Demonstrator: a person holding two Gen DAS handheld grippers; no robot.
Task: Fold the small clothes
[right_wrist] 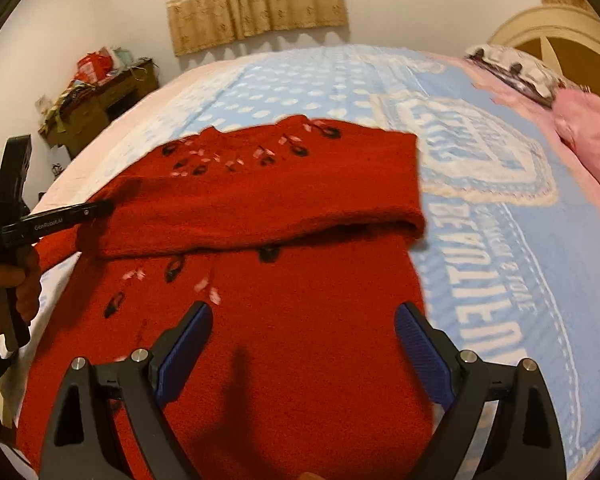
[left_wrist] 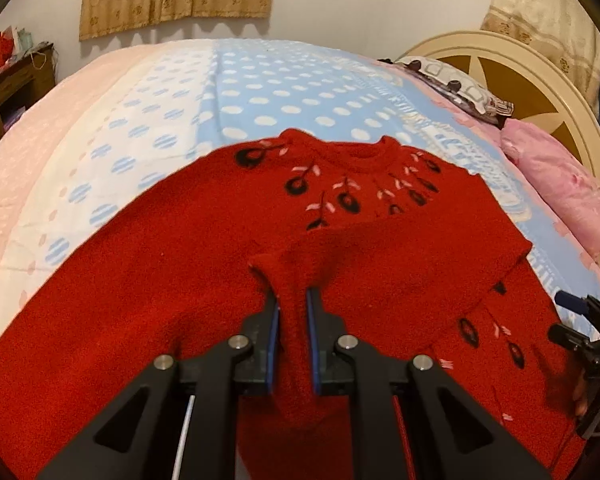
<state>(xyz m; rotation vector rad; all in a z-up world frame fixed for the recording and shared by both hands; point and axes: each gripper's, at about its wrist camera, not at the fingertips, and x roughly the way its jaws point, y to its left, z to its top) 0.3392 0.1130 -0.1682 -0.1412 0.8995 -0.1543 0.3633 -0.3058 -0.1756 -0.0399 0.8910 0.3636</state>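
At lower centre of the left wrist view, the left claw (left_wrist: pixel 293 300) is clamped nearly shut on a bunched fold of the red sweater (left_wrist: pixel 180 280), the cloth squeezed between its blue pads. Beyond it the sweater lies flat on the bed (left_wrist: pixel 260 88), neckline at centre frame with black and pink flowers around it. At the right edge the right claw (left_wrist: pixel 560 312) shows only partly. The right wrist view shows what that one cannot: the right claw (right_wrist: pixel 304 316) has its jaws wide apart and grips nothing, with the sweater (right_wrist: pixel 292 340) under the gap. A sleeve (right_wrist: pixel 268 208) lies folded across the body, mid-frame. At left a hand (right_wrist: pixel 8 292) holds the left claw (right_wrist: pixel 104 205). Pink pillows (left_wrist: pixel 556 184) sit at right, a curtain (right_wrist: pixel 252 0) at top.
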